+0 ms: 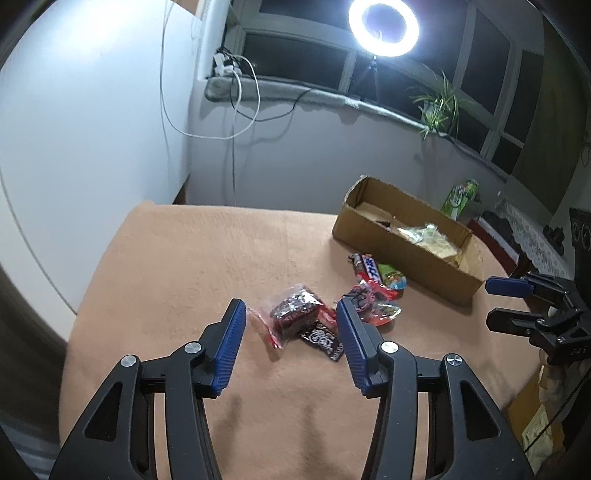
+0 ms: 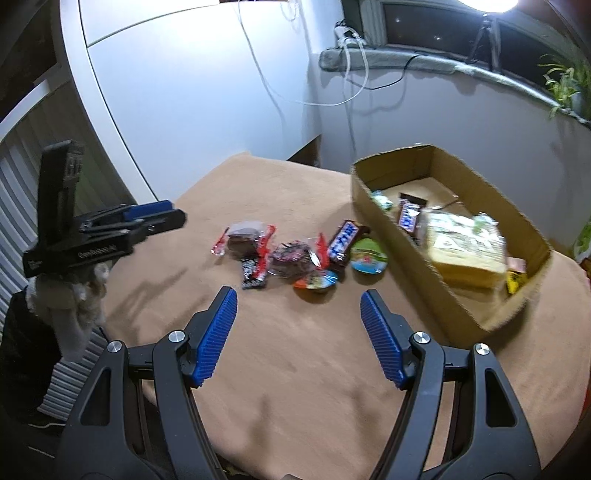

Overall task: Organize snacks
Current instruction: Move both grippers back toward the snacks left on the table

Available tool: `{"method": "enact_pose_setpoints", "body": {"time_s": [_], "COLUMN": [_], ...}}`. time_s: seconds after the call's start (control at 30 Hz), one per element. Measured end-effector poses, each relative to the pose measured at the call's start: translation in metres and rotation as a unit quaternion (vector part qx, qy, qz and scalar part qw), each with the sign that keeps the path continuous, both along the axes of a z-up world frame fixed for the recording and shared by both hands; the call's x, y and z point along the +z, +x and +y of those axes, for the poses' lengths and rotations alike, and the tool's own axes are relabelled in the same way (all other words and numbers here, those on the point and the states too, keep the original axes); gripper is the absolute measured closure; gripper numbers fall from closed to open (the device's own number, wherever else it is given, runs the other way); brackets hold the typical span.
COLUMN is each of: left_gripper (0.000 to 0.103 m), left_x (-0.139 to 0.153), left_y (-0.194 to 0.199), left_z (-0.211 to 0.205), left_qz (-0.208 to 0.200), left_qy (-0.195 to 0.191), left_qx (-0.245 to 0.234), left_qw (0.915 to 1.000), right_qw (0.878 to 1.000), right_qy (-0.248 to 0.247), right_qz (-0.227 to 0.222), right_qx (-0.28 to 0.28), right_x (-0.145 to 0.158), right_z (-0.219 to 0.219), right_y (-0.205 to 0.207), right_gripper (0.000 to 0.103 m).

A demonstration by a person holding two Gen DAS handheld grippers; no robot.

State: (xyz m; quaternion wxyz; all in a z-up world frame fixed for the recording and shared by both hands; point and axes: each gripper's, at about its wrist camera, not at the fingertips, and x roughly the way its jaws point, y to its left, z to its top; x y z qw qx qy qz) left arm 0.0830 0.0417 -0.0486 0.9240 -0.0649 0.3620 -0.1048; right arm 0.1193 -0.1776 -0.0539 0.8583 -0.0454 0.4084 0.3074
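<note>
Loose snacks lie mid-table on the peach cloth (image 1: 192, 258): a brownie in a clear red wrapper (image 1: 293, 314) (image 2: 242, 242), a second brownie (image 2: 291, 258), a small black packet (image 1: 323, 339) (image 2: 253, 277), a Snickers bar (image 1: 369, 267) (image 2: 345, 240), a green-lidded cup (image 2: 367, 254) and an orange-lidded cup (image 2: 316, 280). My left gripper (image 1: 290, 306) is open, its tips framing the first brownie from the near side without touching it. My right gripper (image 2: 300, 295) is open and empty, short of the cups. A cardboard box (image 1: 406, 258) (image 2: 406, 254) to the right holds another Snickers (image 2: 408, 214) and yellowish packs (image 2: 461, 243).
A ring light (image 1: 384, 27) on a tripod and a potted plant (image 1: 439, 107) stand on the window ledge behind. Cables (image 1: 236, 122) hang down the wall. A green bag (image 1: 461, 195) sits beyond the box. The table's left edge drops off near the white door.
</note>
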Motion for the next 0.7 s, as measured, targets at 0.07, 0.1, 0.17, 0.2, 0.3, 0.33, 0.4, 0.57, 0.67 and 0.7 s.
{"method": "enact_pose_setpoints", "body": {"time_s": [0.07, 0.1, 0.17, 0.2, 0.3, 0.33, 0.4, 0.57, 0.67, 0.7], "left_gripper": [0.053, 0.053, 0.053, 0.053, 0.053, 0.053, 0.053, 0.053, 0.053, 0.053], "left_x": [-0.007, -0.010, -0.016, -0.019, -0.024, -0.026, -0.029, -0.038, -0.039, -0.040], "left_y": [0.008, 0.010, 0.016, 0.019, 0.025, 0.026, 0.028, 0.036, 0.040, 0.041], "left_z": [0.002, 0.003, 0.005, 0.006, 0.006, 0.006, 0.005, 0.003, 0.001, -0.001], "left_qz": [0.010, 0.013, 0.020, 0.024, 0.032, 0.034, 0.037, 0.048, 0.048, 0.048], "left_qy": [-0.004, -0.004, -0.005, -0.006, -0.011, -0.012, -0.008, 0.003, 0.009, 0.011], "left_qx": [-0.004, -0.006, -0.007, -0.009, -0.014, -0.017, -0.022, -0.034, -0.047, -0.050], "left_qw": [0.9999, 0.9999, 0.9998, 0.9997, 0.9993, 0.9992, 0.9990, 0.9982, 0.9977, 0.9975], "right_qw": [1.000, 1.000, 1.000, 0.999, 0.999, 0.999, 0.998, 0.998, 0.997, 0.997], "right_qy": [-0.002, -0.002, 0.001, 0.002, -0.011, -0.018, -0.025, -0.045, -0.048, -0.051], "right_qz": [0.008, 0.015, 0.028, 0.034, 0.042, 0.047, 0.053, 0.051, 0.057, 0.057], "right_qx": [0.006, 0.007, 0.009, 0.007, 0.015, 0.019, 0.020, 0.011, 0.015, 0.016], "right_x": [-0.006, -0.010, -0.018, -0.023, -0.039, -0.045, -0.054, -0.069, -0.075, -0.077], "right_z": [0.008, 0.011, 0.015, 0.017, 0.023, 0.025, 0.028, 0.032, 0.034, 0.036], "right_y": [0.008, 0.013, 0.021, 0.024, 0.029, 0.030, 0.033, 0.045, 0.052, 0.053], "right_gripper": [0.031, 0.031, 0.031, 0.031, 0.043, 0.048, 0.052, 0.054, 0.054, 0.054]}}
